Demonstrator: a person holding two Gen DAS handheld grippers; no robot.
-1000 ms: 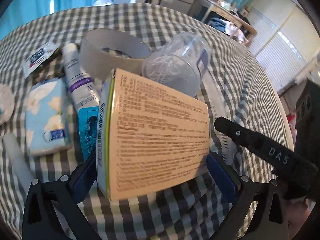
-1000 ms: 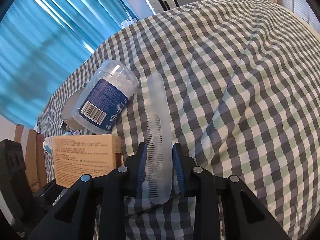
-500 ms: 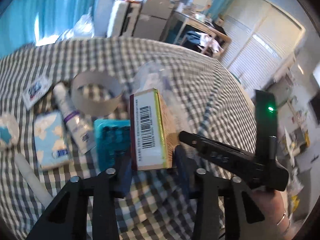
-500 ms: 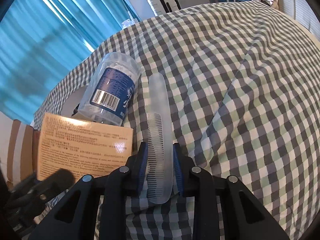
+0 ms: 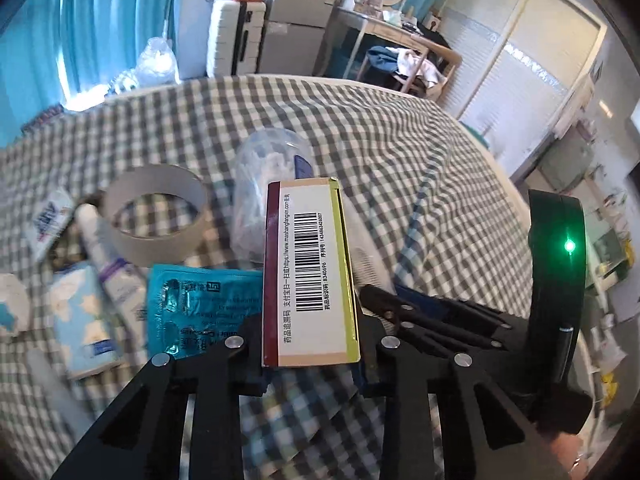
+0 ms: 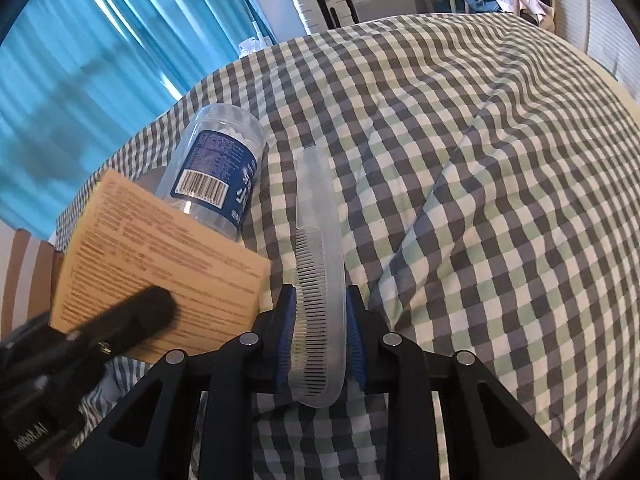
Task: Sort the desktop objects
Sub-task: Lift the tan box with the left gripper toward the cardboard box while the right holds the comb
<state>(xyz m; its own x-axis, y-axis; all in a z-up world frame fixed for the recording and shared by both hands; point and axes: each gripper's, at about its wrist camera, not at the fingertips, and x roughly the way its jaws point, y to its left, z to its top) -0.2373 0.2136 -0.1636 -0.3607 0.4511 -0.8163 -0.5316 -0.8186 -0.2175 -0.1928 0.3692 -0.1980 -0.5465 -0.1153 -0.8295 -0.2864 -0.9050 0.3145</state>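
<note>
Seen from the left wrist, the left gripper (image 5: 312,344) clamps a stiff cardboard medicine box (image 5: 310,272) edge-on above the checked cloth (image 5: 400,140) — likely to re-sort it — while the right wrist shows the right gripper (image 6: 320,340) pinching a translucent curved plastic comb (image 6: 320,280) beside the lying clear jar (image 6: 218,176).

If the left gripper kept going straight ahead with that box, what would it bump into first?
Probably the clear plastic jar lying on its side right behind the maroon and yellow-green cardboard box held by the left gripper; depth is hard to judge.
</note>
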